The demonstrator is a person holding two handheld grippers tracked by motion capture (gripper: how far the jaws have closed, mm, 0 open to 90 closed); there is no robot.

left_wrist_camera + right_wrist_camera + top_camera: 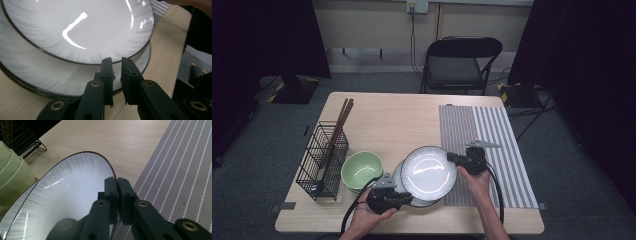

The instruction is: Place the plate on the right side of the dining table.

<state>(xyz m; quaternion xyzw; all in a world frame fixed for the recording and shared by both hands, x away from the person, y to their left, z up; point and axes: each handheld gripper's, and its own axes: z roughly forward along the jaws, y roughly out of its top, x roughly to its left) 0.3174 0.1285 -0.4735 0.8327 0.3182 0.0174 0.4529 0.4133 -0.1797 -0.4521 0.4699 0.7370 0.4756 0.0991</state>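
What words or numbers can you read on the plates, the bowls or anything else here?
None: there is no writing to read anywhere. The top plate, the plate under it, the green bowls, the striped placemat and the wire rack are all plain, with no words, numbers or signs.

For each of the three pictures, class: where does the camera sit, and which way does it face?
High view: above the table's near edge, looking forward and down; forearms, both tongs.
Left gripper view: on the left tongs, facing the lower plate; black jaws.
Right gripper view: on the right tongs, shut on the upper plate.
Shared: the upper plate.
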